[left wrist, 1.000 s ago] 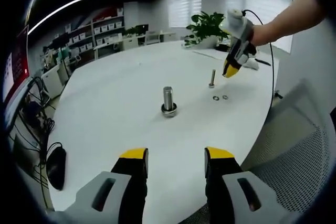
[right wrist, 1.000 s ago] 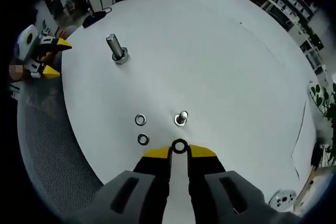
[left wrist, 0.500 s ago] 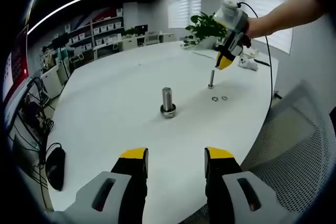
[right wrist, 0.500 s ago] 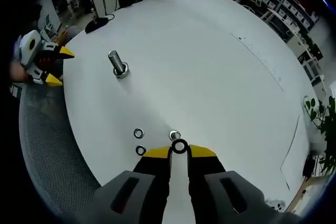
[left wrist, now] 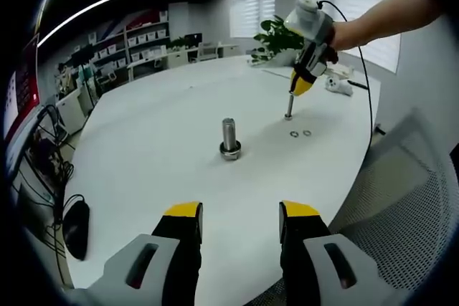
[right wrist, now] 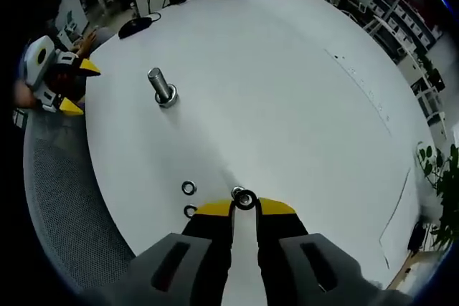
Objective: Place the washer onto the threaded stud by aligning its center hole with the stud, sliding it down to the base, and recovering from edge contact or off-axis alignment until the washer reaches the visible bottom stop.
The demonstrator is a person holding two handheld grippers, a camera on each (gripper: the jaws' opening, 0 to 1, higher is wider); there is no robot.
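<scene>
In the right gripper view my right gripper (right wrist: 244, 206) is shut on a small steel washer (right wrist: 245, 198), held right over the top of the thin threaded stud (right wrist: 237, 192); whether they touch I cannot tell. Two loose washers (right wrist: 188, 188) lie on the white table to the left of the stud. In the left gripper view the right gripper (left wrist: 301, 85) hangs tip-down just above the thin stud (left wrist: 289, 107), the loose washers (left wrist: 300, 134) beside it. My left gripper (left wrist: 239, 214) is open over the near table edge, nothing between its jaws.
A larger bolt with a nut at its base (left wrist: 229, 139) stands mid-table, also in the right gripper view (right wrist: 161, 87). A black mouse (left wrist: 76, 227) lies at the table's left edge. A mesh chair (left wrist: 401, 220) sits to the right. A potted plant (left wrist: 280, 37) stands at the far side.
The right gripper has carried the washer down and over the thin stud; a second ago it hung off to the stud's side. The left gripper has stayed put.
</scene>
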